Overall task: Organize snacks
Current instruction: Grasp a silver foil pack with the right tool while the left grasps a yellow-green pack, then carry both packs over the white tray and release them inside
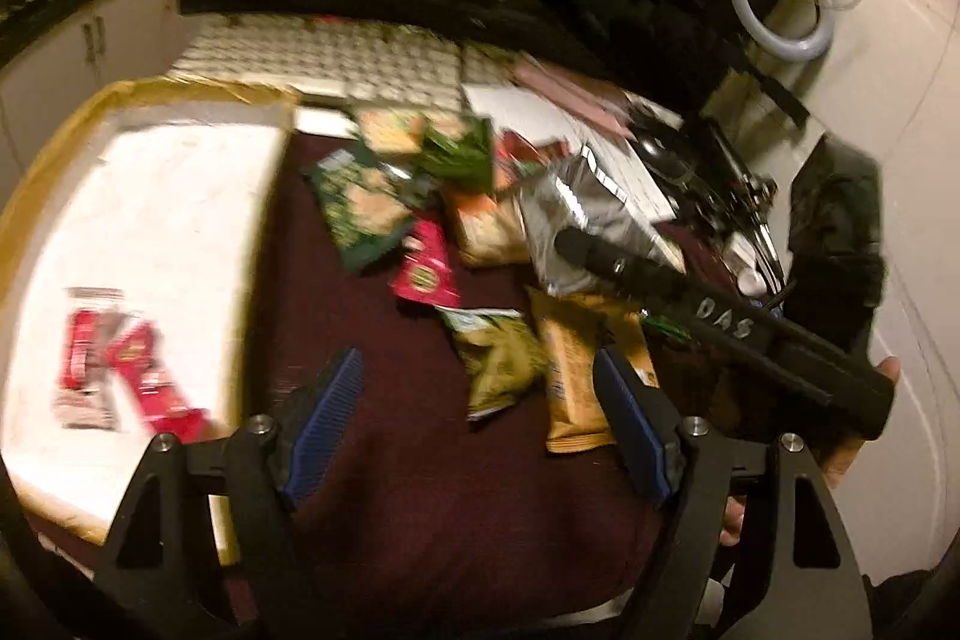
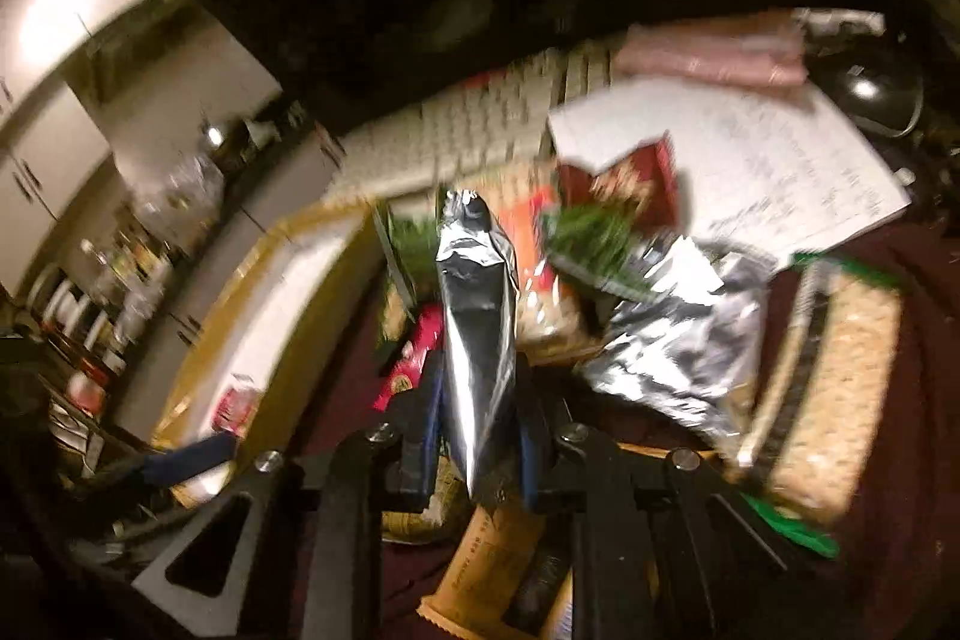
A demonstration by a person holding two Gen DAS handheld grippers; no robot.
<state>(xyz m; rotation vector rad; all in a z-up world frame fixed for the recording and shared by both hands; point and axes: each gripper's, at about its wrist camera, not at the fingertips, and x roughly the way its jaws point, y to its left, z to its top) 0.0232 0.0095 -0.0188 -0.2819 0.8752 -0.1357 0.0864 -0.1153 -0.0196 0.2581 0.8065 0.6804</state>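
Observation:
Several snack packets lie piled on a dark maroon cloth (image 1: 390,460): green packets (image 1: 360,202), a red packet (image 1: 423,268), an olive packet (image 1: 501,361) and an orange bar (image 1: 576,370). My left gripper (image 1: 474,418) is open and empty above the cloth, in front of the pile. My right gripper (image 2: 477,424) is shut on a silver foil packet (image 2: 474,334) and holds it upright above the pile; it also shows in the left wrist view (image 1: 576,214). A white tray (image 1: 150,232) with a yellow rim at the left holds red packets (image 1: 120,364).
A beige keyboard (image 1: 336,55) and a dark monitor stand behind the pile. Papers (image 2: 768,160), a second silver packet (image 2: 678,340) and a big tan packet (image 2: 840,388) lie at the right. A ring light (image 1: 780,4) and cables are at the far right.

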